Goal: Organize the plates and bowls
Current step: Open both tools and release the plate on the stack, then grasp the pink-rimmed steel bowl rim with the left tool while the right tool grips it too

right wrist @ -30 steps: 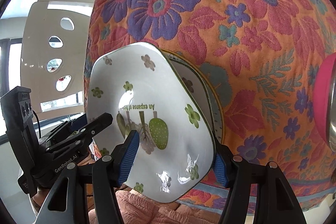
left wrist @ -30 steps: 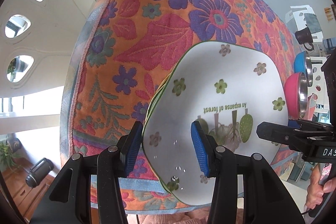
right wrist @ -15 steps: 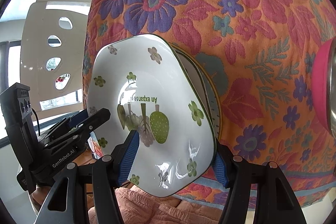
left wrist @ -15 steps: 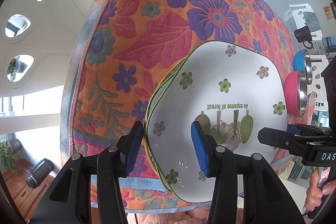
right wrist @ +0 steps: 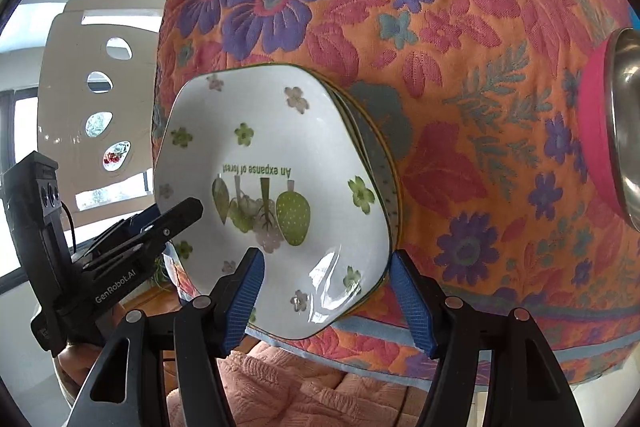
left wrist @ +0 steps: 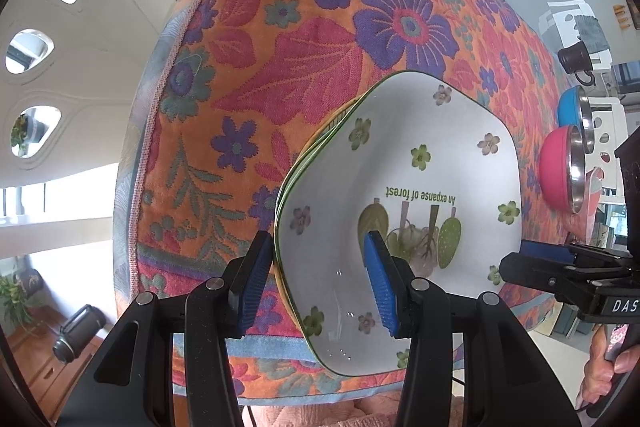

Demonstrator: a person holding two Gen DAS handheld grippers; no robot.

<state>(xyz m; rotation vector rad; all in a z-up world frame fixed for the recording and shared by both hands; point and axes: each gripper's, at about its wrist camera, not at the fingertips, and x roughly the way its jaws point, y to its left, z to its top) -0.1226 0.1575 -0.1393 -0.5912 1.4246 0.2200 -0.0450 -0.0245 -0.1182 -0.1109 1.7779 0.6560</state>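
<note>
A white plate point(left wrist: 404, 195) with green flowers and the words "An expanse of forest" tops a small stack of plates on the flowered tablecloth; it also shows in the right wrist view point(right wrist: 272, 187). My left gripper point(left wrist: 316, 287) straddles the stack's near-left rim, one pad outside, one over the top plate, jaws apart. My right gripper point(right wrist: 328, 299) straddles the stack's near-right rim, jaws wide apart. A pink bowl point(left wrist: 560, 167) and a blue bowl point(left wrist: 572, 107) with steel insides stand at the right.
The orange flowered tablecloth point(left wrist: 280, 47) covers the table. A white chair back with oval holes point(right wrist: 92, 75) stands beyond the left edge. A dark mug point(left wrist: 576, 59) sits at the far right. A pink cushion point(right wrist: 280, 387) lies below the table edge.
The top plate has settled lower onto the stack. Both grippers stay around its rim, and the right wrist view has drawn back a little and tilted.
</note>
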